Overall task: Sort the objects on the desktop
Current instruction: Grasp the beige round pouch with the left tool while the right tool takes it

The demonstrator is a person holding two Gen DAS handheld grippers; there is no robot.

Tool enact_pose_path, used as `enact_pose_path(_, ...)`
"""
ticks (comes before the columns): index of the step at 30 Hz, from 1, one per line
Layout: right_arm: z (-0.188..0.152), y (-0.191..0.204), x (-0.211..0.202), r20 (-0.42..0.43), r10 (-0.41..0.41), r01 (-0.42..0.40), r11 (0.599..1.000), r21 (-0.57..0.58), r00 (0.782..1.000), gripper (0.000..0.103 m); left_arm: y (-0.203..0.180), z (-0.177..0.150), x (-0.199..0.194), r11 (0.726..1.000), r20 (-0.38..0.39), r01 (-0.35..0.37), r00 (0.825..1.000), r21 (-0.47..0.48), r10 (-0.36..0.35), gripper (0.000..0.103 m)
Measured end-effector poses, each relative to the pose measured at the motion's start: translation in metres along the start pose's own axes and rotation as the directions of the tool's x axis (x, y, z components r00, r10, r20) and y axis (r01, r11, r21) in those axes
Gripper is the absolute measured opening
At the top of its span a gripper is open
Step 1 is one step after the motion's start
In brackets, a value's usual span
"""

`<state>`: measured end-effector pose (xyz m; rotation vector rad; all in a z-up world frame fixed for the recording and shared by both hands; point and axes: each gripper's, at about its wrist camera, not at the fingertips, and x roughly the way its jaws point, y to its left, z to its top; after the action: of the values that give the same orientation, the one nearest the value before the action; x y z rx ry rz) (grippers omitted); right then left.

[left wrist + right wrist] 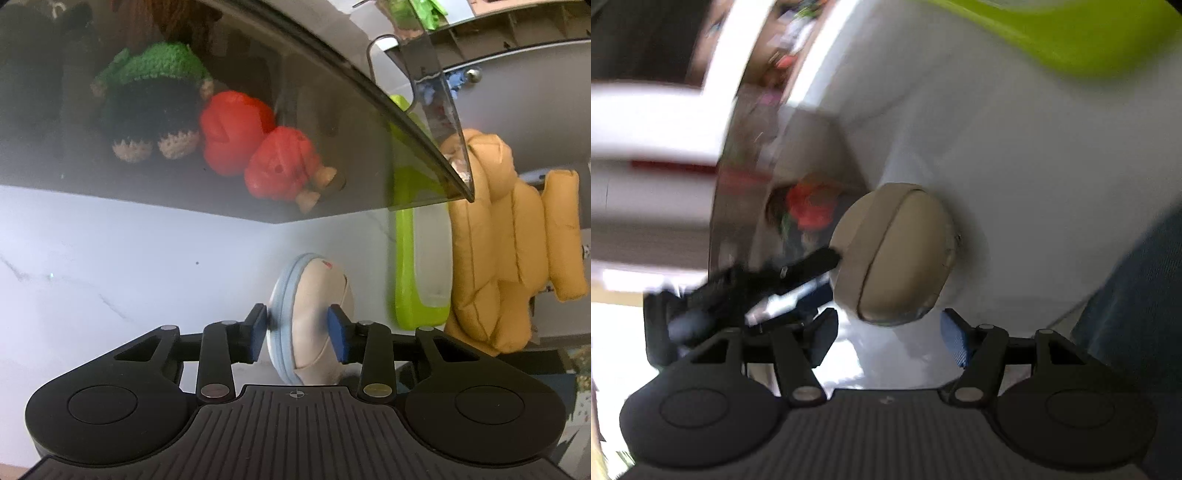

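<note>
A round beige pouch (pixel 314 306) with a light-blue zipper rim stands on edge on the white marble table (pixel 110 277). My left gripper (pixel 299 332) is shut on it, one blue pad pressing each face. In the blurred right wrist view the same pouch (pixel 897 251) lies just ahead of my right gripper (pixel 891 336), which is open with nothing between its fingers. The left gripper's black finger (pixel 816 264) touches the pouch's left side there.
A smoky clear box (pixel 184 199) behind the pouch holds a green crocheted doll (pixel 155 92) and a red one (pixel 258 147). A lime-green tray (pixel 406 258) and a yellow padded cushion (pixel 498 240) are to the right. Blue fabric (pixel 1137 295) fills the right edge.
</note>
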<state>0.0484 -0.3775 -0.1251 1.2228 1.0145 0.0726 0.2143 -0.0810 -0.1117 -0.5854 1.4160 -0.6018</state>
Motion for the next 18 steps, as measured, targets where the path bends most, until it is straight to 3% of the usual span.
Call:
enact_pose_path(2, -0.002, -0.005, 0.004, 0.055, -0.001, -0.004, 0.997, 0.082, 0.999, 0.064, 0.000, -0.001, 0.004, 1.000, -0.019, 0.007, 1.000, -0.008, -0.007, 0.039)
enact_pose_path(7, 0.000, -0.009, 0.022, 0.114, 0.020, -0.039, 0.986, 0.160, 0.993, 0.063, 0.001, -0.005, 0.010, 1.000, -0.019, 0.003, 1.000, 0.000, -0.003, 0.041)
enact_pose_path(11, 0.001, -0.001, 0.023, 0.180, 0.002, -0.012, 0.999, 0.052, 0.984, 0.047, -0.005, -0.012, 0.003, 0.997, -0.008, -0.015, 1.000, 0.080, 0.016, 0.052)
enact_pose_path(13, 0.003, 0.009, 0.015, 0.203, -0.011, 0.014, 1.000, -0.011, 0.979, 0.046, -0.011, -0.018, -0.010, 0.986, 0.012, -0.060, 0.998, 0.153, 0.059, 0.073)
enact_pose_path(15, 0.005, 0.022, 0.000, 0.226, -0.031, 0.048, 0.996, -0.071, 0.974, 0.044, -0.015, -0.026, -0.029, 0.966, 0.027, -0.116, 0.993, 0.229, 0.113, 0.082)
enact_pose_path(18, 0.013, 0.050, -0.030, 0.242, -0.038, 0.076, 0.986, -0.149, 0.970, 0.044, -0.017, -0.034, -0.064, 0.926, 0.053, -0.187, 0.982, 0.328, 0.180, 0.087)
